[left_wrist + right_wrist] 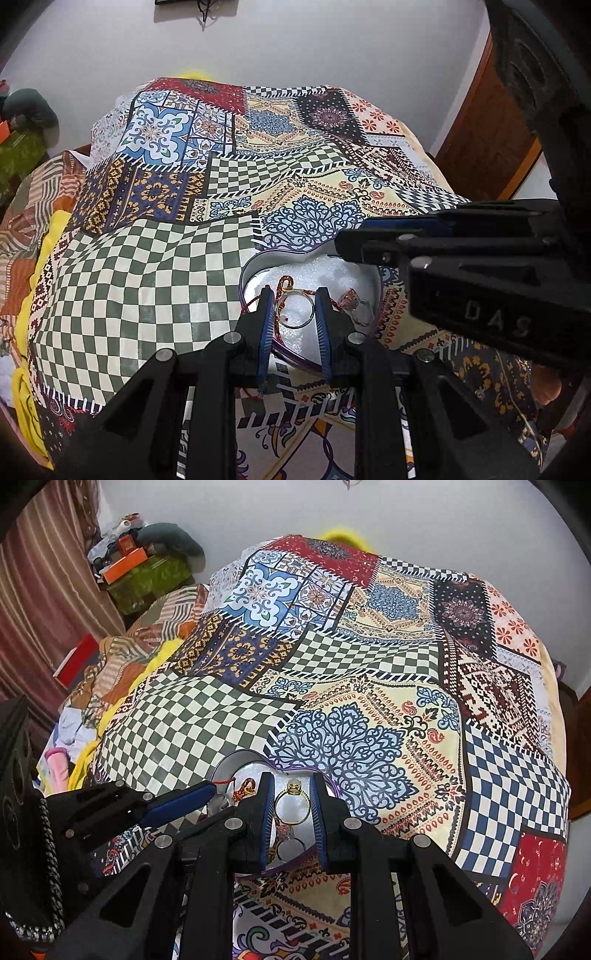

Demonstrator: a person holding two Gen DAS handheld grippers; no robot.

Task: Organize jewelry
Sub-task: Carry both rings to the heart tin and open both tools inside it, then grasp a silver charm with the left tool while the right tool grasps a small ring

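A heart-shaped box (258, 264) with white foam lining sits on the patterned bedspread. My left gripper (294, 295) is shut on a thin metal ring (295, 309) over the box. A red thread bracelet (284, 286) and a ring with an orange stone (351, 300) lie in the box. My right gripper (292, 780) is shut on a gold ring (293, 803) above the box (236, 762); the box floor looks shiny here. The left gripper's blue-padded fingers (181, 800) reach in from the left. The red thread (246, 788) also shows here.
The bedspread (177, 258) covers a wide bed. Folded clothes and boxes (144, 565) pile up at the far left by a curtain. A wooden door (487, 147) stands at the right. The right gripper's body (480, 280) crosses the left wrist view.
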